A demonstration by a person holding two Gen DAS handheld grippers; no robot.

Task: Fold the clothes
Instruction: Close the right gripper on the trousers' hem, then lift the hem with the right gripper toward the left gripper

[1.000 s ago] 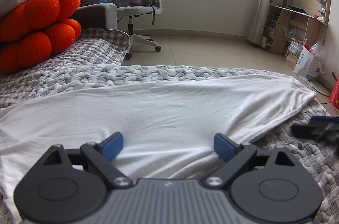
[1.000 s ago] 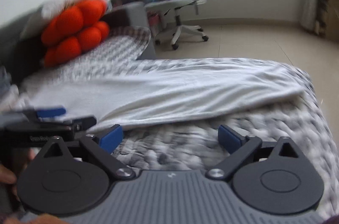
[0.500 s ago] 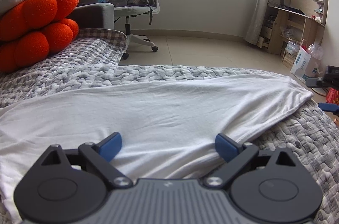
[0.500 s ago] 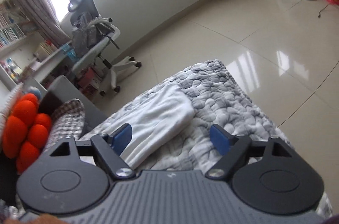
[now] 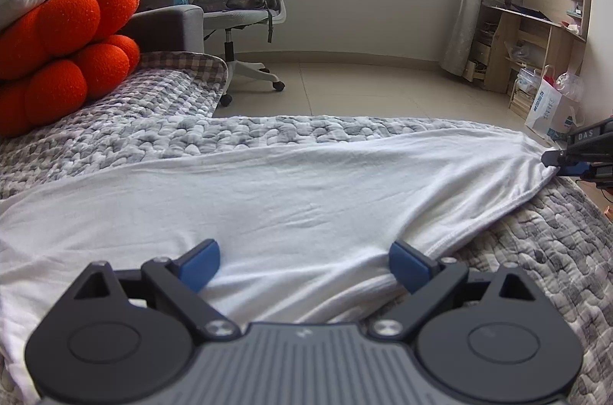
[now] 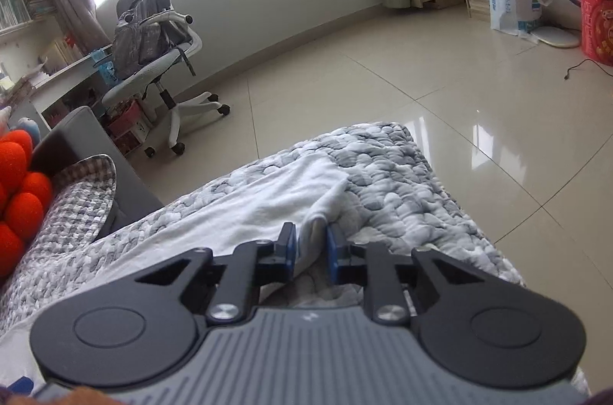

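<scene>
Right gripper [image 6: 310, 248], jaws just closing, pinches the cloth [image 6: 268, 198] corner at lower centre; left gripper [image 5: 304, 265] gapes empty; seat fabric deeper before lifting.

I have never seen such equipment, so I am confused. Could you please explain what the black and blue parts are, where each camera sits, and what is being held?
A person holds two hand tools, each a two-finger gripper with a camera looking along its fingers. One picture comes from each. A white garment lies on a grey blanket. The left gripper is open above it. The right gripper has just been closing, with the garment's end between its blue pads.
</scene>
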